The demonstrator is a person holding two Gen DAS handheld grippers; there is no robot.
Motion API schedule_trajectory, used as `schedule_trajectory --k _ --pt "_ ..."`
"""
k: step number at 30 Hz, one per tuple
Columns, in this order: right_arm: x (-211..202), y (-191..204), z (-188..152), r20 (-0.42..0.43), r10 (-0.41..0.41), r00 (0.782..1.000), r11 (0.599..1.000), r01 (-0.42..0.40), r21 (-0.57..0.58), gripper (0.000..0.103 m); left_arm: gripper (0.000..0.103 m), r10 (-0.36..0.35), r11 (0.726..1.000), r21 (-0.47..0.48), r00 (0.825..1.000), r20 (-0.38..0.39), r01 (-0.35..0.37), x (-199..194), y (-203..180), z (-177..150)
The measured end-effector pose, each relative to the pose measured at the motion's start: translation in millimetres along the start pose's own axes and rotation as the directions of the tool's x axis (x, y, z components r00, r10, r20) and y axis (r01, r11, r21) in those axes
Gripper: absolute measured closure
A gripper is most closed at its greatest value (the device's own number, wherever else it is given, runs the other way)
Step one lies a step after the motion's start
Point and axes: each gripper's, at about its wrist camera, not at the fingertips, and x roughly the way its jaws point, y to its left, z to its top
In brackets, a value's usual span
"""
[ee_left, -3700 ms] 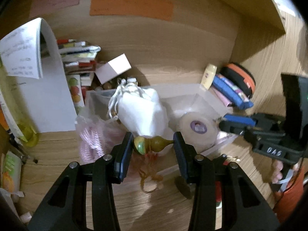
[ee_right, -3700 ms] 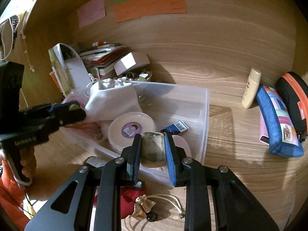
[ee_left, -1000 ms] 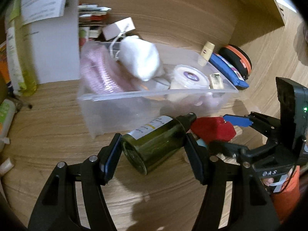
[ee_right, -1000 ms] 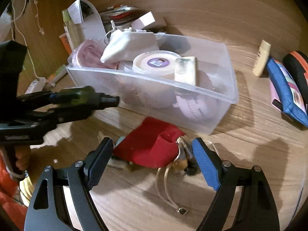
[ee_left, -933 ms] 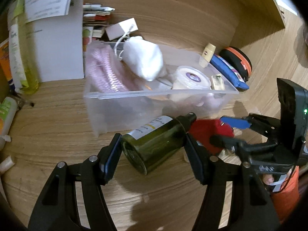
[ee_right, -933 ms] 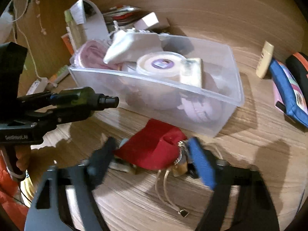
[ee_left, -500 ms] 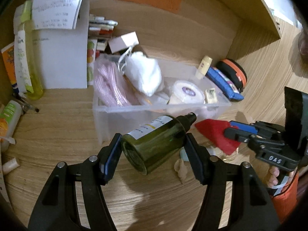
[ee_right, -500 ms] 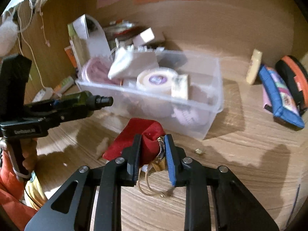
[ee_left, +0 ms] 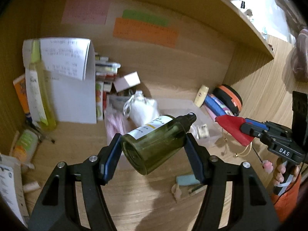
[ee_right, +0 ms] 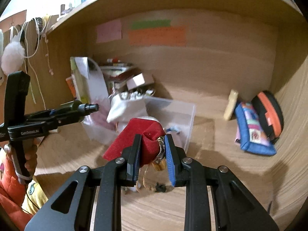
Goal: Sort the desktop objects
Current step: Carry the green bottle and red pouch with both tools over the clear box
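Gold trinket (ee_right: pixel 160 158) beside the red pouch (ee_right: pixel 142 136) in the right hand-held gripper's (ee_right: pixel 152 154) clamp shows only there.

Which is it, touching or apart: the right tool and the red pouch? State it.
Touching. The right wrist view shows the right tool with both pads clamped on the red pouch, no gap either side.

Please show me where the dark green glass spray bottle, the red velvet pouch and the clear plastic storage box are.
Dark green glass spray bottle (ee_left: pixel 154 144), left wrist view, on its body.
Red velvet pouch (ee_right: pixel 134 134), right wrist view, on its upper face.
Clear plastic storage box (ee_right: pixel 189 119), right wrist view, on its right wall.
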Motion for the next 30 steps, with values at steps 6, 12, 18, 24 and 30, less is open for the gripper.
schedule_trajectory --k 6,12,18,24,30 --pt "-3 -3 15 0.035 -0.016 0.999 1.0 0.016 -0.012 0.082 0.039 0.005 1.0 0.023 0.999 0.034 -0.006 -2 -2 16" --pt "1 -6 31 0.069 -0.011 0.998 1.0 0.012 -0.018 0.082 0.039 0.007 0.999 0.032 0.999 0.04 -0.008 11 -5 32" --pt "20 -11 41 0.063 0.005 0.998 1.0 -0.005 -0.007 0.082 0.039 0.014 0.999 0.051 1.0 0.015 -0.015 34 -7 37" --pt "42 -17 46 0.043 0.018 0.999 1.0 -0.018 0.005 0.082 0.039 0.017 0.998 0.057 1.0 -0.009 -0.017 62 -10 48" --pt "64 -22 53 0.026 0.025 0.999 1.0 -0.025 0.007 0.082 0.039 0.023 0.997 0.073 1.0 -0.017 -0.022 84 -17 61"
